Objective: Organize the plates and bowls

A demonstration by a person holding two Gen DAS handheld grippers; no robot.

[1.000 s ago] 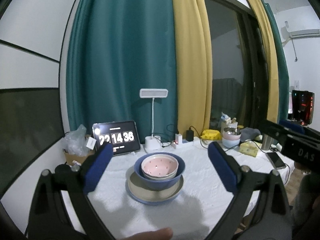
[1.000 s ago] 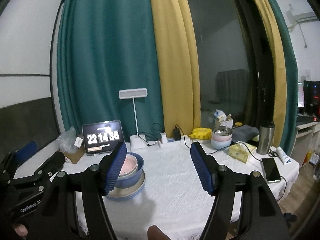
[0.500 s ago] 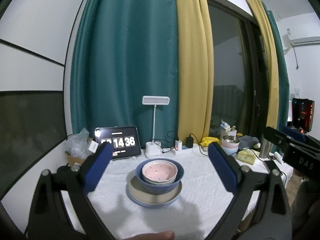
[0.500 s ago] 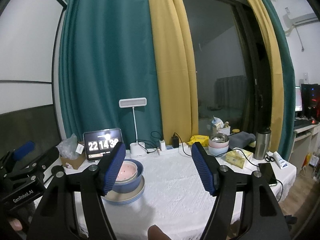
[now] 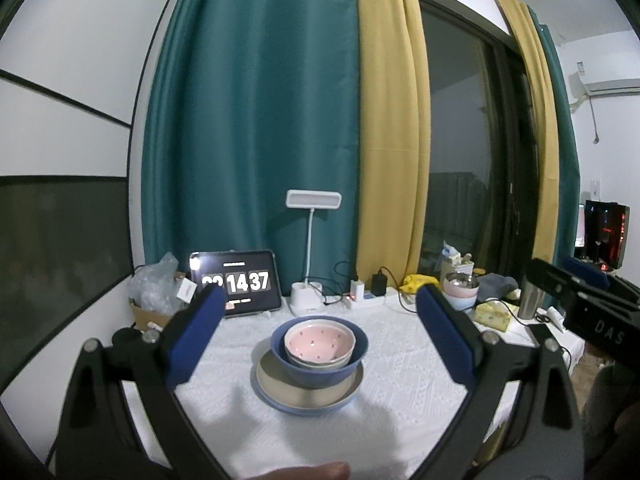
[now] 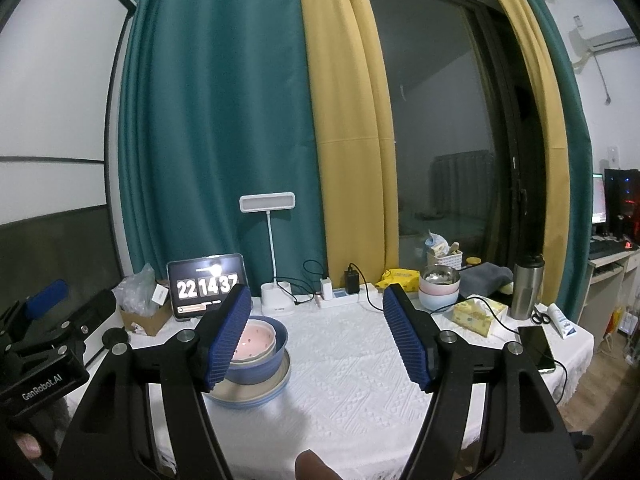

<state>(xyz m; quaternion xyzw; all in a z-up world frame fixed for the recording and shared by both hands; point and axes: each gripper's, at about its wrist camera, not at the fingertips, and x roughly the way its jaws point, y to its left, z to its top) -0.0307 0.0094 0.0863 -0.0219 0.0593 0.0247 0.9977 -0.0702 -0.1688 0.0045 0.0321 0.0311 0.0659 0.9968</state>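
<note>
On the bench, toward its left half, sits a nested stack: a pink bowl with small dark specks inside rests in a pale grey-green bowl whose rim just shows beneath it, both inside a glossy blue bowl, which stands on a shallow plate with a beige face and blue rim. All look like glazed ceramic, round and smooth. The bench is covered by a white cloth with a woven diamond texture. The left gripper hangs above and in front of the stack, its jaws spread wide, holding nothing, with ribbed blue pads on black arms; the right gripper is likewise spread and empty, its left pad overlapping the stack in the right wrist view. The right gripper's body, seen in the left wrist view, bears the letters "DAS", and the left gripper's body, seen in the right wrist view, reads "GenRobot.AI". Behind the stack a tablet leans upright showing "22 14 37" in large white flip-clock digits. Beside it stands a white desk lamp with a flat rectangular head on a thin stem, then a white power strip with black and white chargers plugged in. Further right are a second stack of pastel bowls topped by a metal one, a yellow tissue pack, a steel tumbler and a dark phone lying flat.
</note>
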